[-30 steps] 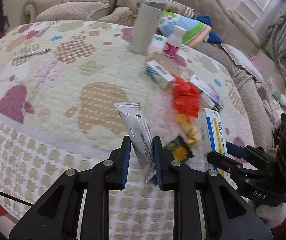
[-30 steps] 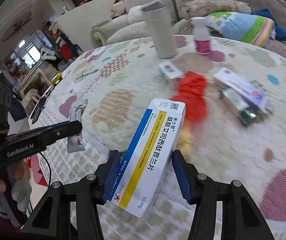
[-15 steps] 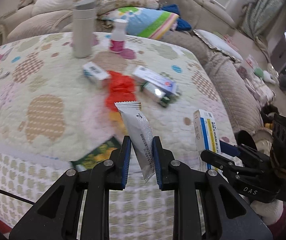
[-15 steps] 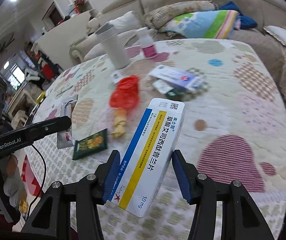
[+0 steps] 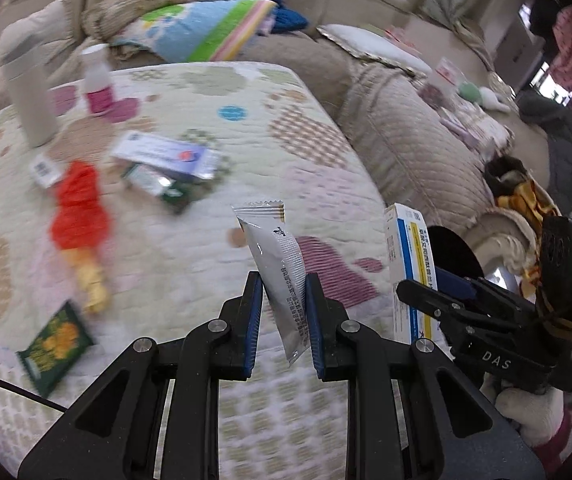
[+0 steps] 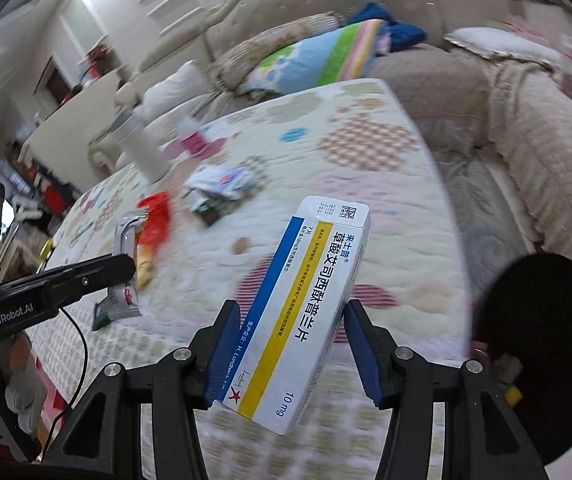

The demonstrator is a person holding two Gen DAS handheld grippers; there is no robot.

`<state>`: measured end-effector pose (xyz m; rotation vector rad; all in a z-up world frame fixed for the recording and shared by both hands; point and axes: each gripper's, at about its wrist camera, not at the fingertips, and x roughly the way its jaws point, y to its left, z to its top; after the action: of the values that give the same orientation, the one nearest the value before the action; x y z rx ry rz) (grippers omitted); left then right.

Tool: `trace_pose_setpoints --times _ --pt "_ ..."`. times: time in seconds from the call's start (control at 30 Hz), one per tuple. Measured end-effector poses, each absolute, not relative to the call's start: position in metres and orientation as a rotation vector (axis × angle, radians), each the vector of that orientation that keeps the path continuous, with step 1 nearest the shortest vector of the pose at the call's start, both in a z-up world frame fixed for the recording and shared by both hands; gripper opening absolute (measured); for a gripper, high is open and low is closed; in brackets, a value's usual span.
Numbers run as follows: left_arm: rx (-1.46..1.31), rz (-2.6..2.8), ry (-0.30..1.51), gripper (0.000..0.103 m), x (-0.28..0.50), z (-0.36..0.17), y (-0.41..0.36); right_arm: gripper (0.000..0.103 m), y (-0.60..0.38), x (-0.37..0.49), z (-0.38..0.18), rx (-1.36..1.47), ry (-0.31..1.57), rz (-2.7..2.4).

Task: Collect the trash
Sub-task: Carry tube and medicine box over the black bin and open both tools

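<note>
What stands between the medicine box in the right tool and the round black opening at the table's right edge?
Nothing visible. The right tool holds the box over the table edge, and the black opening lies just to its right with only open space between. The left tool, gripping a silver sachet, is on the other side.

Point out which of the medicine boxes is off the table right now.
The white box with blue and yellow stripes, held in the right gripper. The other boxes lie flat on the quilt.
</note>
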<state>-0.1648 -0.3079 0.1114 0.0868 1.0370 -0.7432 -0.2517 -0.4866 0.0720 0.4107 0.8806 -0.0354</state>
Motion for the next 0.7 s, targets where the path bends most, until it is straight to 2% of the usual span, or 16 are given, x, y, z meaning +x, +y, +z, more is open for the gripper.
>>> trace_pose_setpoints --times 0.7 --pt "0.179 -0.966 1.089 0.018 -0.207 0.096 -0.459 0.052 -0.615 -0.335 0.057 0.562 0.84 -0.325"
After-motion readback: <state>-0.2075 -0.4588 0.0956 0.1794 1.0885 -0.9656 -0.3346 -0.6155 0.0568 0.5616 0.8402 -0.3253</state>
